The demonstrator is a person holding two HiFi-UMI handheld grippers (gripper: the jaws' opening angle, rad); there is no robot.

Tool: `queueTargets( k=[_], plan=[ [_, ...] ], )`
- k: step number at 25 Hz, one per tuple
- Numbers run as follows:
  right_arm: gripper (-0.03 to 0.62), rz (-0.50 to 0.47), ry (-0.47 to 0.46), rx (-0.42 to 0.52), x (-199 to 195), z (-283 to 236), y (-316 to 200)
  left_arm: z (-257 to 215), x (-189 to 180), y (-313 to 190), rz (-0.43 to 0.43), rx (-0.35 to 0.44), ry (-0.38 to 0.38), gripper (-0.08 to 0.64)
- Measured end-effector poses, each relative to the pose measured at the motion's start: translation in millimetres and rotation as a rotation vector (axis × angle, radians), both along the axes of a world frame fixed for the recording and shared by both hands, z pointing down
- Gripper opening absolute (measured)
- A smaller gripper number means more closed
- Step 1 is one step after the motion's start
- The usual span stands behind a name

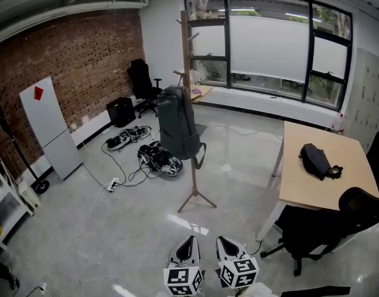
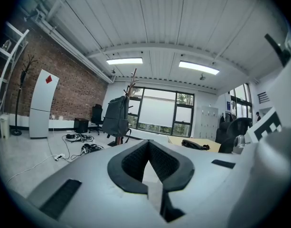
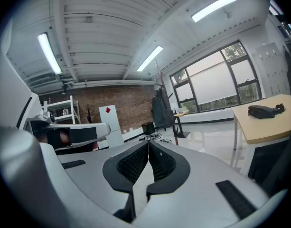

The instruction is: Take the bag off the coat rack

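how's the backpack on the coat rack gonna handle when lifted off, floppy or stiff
The backpack hangs full and keeps its shape, so probably semi-stiff with some weight. Its loose strap dangles and may swing or snag. The coat rack is a thin pole on small feet, so tugging sideways could tip it.

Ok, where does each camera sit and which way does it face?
Head view: on the person's head, looking forward and down at the dark grey backpack on the wooden coat rack; left gripper and right gripper at the bottom edge.
Left gripper view: on the left gripper, about level, facing the backpack; its shut jaws in front.
Right gripper view: on the right gripper, facing likewise; shut jaws, left gripper alongside.
Shared: all three show the hanging backpack.
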State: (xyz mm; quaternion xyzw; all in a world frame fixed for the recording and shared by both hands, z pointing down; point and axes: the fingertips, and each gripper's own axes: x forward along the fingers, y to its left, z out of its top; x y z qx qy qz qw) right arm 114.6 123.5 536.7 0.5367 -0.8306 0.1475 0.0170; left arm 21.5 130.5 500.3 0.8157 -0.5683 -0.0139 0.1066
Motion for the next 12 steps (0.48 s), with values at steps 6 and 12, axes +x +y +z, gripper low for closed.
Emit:
queueTargets(
  k=[6,12],
  plan=[
    [0.012,0.013,-0.005,0.001,-5.0,-0.2,-31.3,-2.8,-7.0,-32.8,0.007,0.004,-0.011,0.002],
    [0.012,0.022,-0.001,-0.003,-14.2,-1.9,-68.4,-4.0,-15.7,-71.0,0.019,-0.004,-0.007,0.002]
  ],
)
